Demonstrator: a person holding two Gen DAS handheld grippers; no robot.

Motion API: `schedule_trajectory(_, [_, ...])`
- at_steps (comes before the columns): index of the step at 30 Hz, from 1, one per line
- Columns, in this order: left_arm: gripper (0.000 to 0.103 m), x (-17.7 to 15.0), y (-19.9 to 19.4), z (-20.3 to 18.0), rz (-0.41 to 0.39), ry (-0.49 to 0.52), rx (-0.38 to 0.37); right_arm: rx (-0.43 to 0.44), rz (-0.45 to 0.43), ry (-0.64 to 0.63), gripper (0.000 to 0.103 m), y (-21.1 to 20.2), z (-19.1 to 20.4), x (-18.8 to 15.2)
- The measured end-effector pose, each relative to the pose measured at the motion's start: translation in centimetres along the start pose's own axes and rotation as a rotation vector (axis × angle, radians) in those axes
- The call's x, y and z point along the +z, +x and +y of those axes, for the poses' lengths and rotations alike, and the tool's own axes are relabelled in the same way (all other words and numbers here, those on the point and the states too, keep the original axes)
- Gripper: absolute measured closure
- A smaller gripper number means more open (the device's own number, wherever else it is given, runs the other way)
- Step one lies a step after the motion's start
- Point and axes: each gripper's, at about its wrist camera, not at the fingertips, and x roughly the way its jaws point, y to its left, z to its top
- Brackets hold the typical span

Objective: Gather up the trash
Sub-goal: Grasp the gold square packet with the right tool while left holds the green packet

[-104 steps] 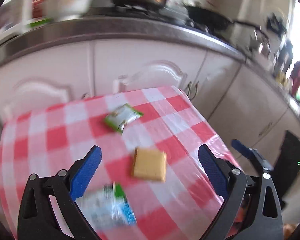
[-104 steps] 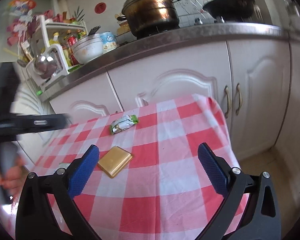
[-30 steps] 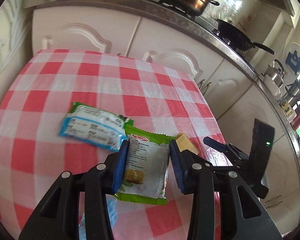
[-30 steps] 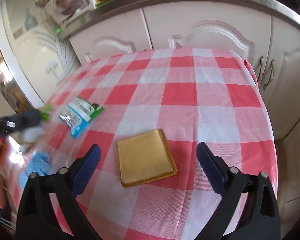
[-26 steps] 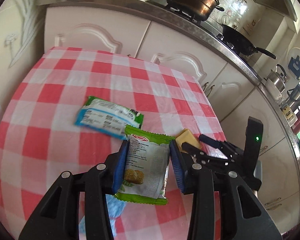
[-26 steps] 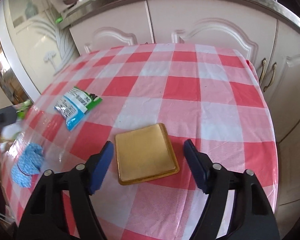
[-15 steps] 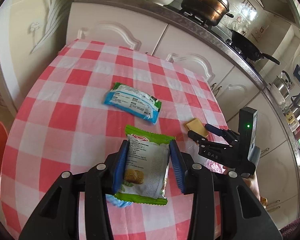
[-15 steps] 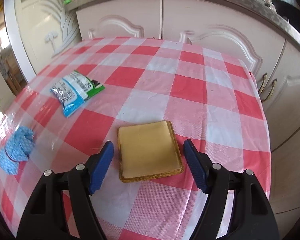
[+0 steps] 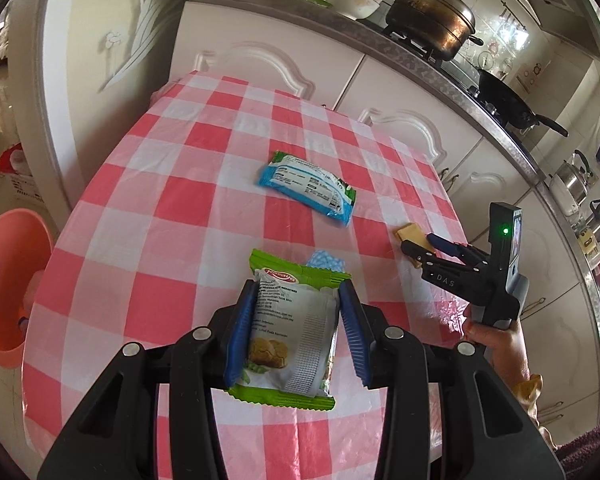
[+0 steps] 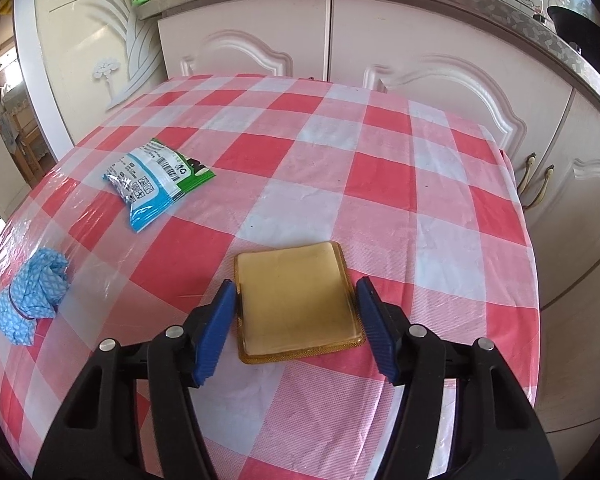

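Note:
My left gripper (image 9: 296, 336) is shut on a green-and-white snack wrapper (image 9: 290, 344) and holds it above the red-checked table (image 9: 172, 208). My right gripper (image 10: 296, 320) straddles a flat yellow square pad (image 10: 296, 308) lying on the table (image 10: 380, 184); its jaws stand close to the pad's sides, whether touching I cannot tell. It also shows in the left wrist view (image 9: 424, 242). A blue-and-white wrapper (image 9: 308, 186) (image 10: 156, 178) lies mid-table. A crumpled blue cloth (image 10: 30, 302) (image 9: 326, 260) lies near the front edge.
An orange-pink bin (image 9: 8, 280) stands on the floor left of the table. White cabinets (image 10: 340, 36) and a counter with a pot (image 9: 428, 20) and a pan (image 9: 508, 104) run behind the table.
My left gripper has risen and pulled back with the green wrapper. My right gripper has narrowed around the yellow pad.

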Motion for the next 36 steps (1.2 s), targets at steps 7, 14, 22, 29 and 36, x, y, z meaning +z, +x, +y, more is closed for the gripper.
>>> schedule_trajectory(7, [0.060,-0.8,-1.0,1.5,-0.021,-0.022,-0.009,0.013,-0.023,0.053,0.047,-0.3,-1.0,0.0])
schedule_trajectory(14, [0.060,-1.7,-0.4,2.4,-0.006,-0.027,-0.033,0.032,-0.047,0.097,0.047,-0.8,-1.6,0.0])
schedule_trajectory(22, [0.045,-3.4,1.7,2.2,0.055,0.036,-0.016,0.023,-0.051,0.106,0.047,-0.6,-1.4,0.1])
schedule_trajectory(29, [0.019,-4.0,1.5,0.5,0.072,0.310,-0.097,0.010,-0.048,0.105,0.046,-0.4,-1.2,0.0])
schedule_trajectory(36, [0.017,-3.4,3.1,1.6,0.146,0.502,-0.105,-0.012,-0.034,0.108,0.046,-0.1,-1.3,0.0])
